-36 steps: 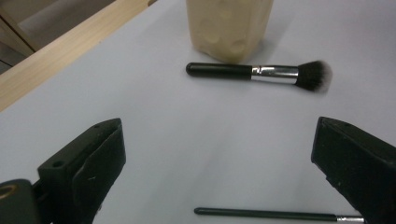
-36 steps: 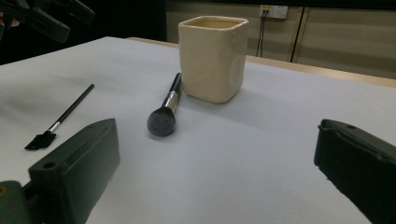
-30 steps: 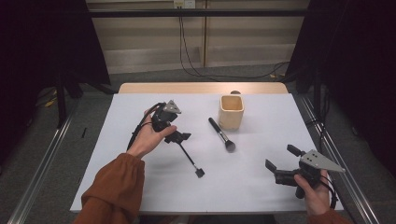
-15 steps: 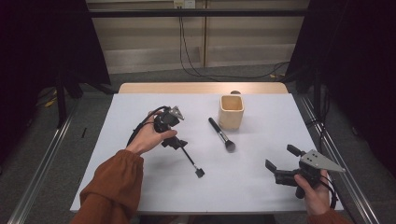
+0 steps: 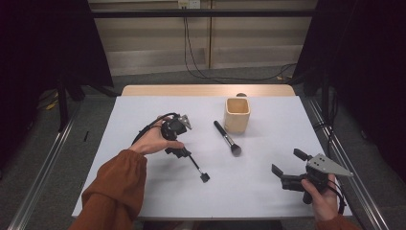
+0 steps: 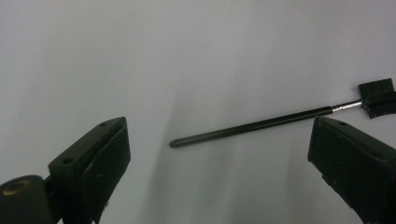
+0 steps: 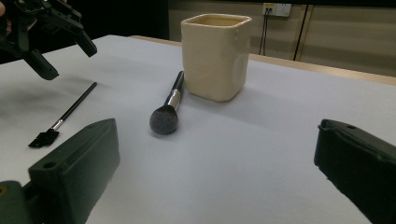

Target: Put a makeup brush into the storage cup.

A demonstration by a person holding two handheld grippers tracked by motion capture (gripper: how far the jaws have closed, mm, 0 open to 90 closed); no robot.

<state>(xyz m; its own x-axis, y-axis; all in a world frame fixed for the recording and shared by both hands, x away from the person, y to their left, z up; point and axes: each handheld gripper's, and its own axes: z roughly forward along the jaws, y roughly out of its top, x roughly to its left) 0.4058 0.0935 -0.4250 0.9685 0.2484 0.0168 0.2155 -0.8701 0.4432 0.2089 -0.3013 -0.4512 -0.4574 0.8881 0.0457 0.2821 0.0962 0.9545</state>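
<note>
A thin black brush (image 5: 197,166) lies on the white table (image 5: 143,105), its flat head (image 6: 376,91) pointing toward the person. My left gripper (image 5: 178,152) hangs open just over the tip of its handle (image 6: 252,126), which lies between the two jaws without touching either. A black powder brush (image 5: 226,136) lies beside a cream square cup (image 5: 237,115). At the near right my right gripper (image 5: 287,161) is open and holds nothing. It faces the cup (image 7: 215,56) and the powder brush (image 7: 168,109), and the left gripper (image 7: 51,37) shows farther off.
A wooden table edge (image 5: 206,90) runs behind the white sheet. Metal rails (image 5: 43,167) flank the table on the floor, and cables (image 5: 191,62) hang at the back.
The left gripper has come a little nearer and lower, over the thin brush's handle end. The right gripper has stayed put.
</note>
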